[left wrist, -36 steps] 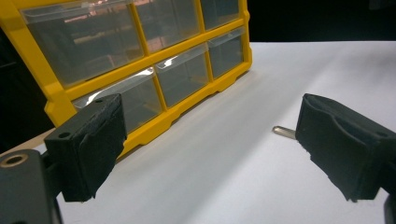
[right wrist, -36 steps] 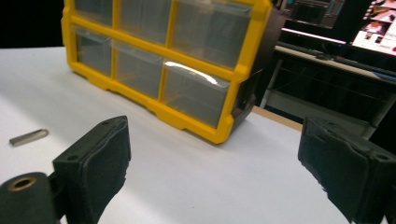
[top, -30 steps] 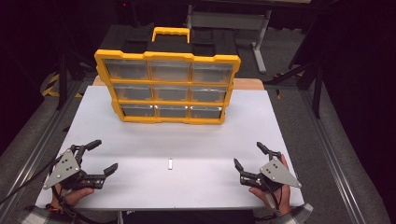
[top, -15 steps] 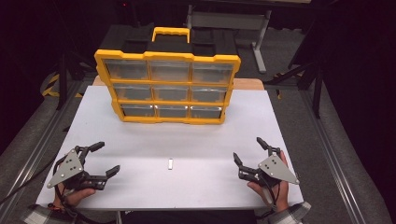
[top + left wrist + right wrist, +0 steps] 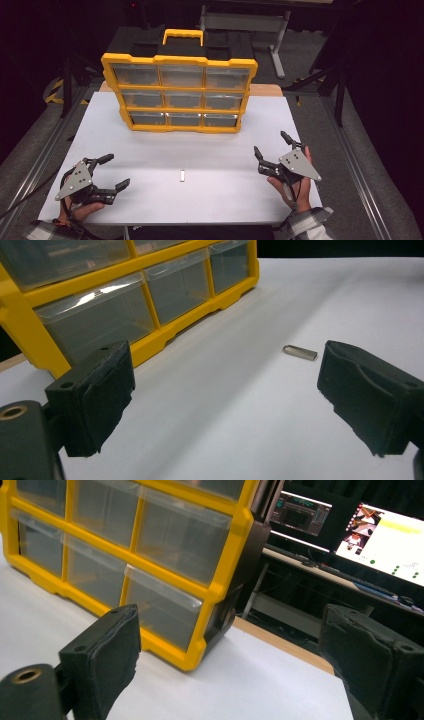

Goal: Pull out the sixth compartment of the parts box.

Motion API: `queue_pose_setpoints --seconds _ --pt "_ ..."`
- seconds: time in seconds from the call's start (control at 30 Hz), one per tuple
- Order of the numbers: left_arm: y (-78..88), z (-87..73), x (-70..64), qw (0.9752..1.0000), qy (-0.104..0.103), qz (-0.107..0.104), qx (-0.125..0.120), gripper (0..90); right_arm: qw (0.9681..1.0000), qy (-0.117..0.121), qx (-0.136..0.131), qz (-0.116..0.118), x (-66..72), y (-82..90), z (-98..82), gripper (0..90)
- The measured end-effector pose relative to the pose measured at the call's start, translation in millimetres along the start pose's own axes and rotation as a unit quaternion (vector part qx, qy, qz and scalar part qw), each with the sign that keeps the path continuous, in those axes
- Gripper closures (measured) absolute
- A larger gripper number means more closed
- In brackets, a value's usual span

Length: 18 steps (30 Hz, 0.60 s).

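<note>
One clip [image 5: 182, 175] is lying between two tools, left [image 5: 112, 171] and right [image 5: 271, 149], both gaping, empty.

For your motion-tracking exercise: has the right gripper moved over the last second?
Yes. The right gripper has shifted slightly towards the yellow drawer organizer; the small metal piece has stayed put.
</note>
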<state>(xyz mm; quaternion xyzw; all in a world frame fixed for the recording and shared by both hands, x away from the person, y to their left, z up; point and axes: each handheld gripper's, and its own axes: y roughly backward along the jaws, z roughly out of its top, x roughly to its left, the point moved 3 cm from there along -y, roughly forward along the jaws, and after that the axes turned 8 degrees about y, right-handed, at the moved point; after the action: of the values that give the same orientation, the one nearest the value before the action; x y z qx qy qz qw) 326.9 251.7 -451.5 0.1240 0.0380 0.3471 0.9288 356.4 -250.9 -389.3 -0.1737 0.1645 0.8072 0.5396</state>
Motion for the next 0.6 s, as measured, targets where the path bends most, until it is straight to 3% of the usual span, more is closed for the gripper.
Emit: queue_pose_setpoints --seconds 0.27,0.37,0.6 --pt "-0.1 -3.4 -0.9 0.9999 0.004 -0.003 0.011 9.2 0.9997 0.010 -0.014 -0.016 -9.3 -14.0 13.6 11.9" --pt "0.1 -4.3 -2.0 0.9999 0.003 -0.003 0.015 9.3 0.9990 0.031 -0.012 -0.029 -13.4 -22.0 19.7 11.7" --pt "1.8 -5.6 -3.5 0.9998 -0.003 -0.002 0.021 9.5 0.9985 0.052 -0.004 -0.016 -15.2 -43.3 34.7 10.9"
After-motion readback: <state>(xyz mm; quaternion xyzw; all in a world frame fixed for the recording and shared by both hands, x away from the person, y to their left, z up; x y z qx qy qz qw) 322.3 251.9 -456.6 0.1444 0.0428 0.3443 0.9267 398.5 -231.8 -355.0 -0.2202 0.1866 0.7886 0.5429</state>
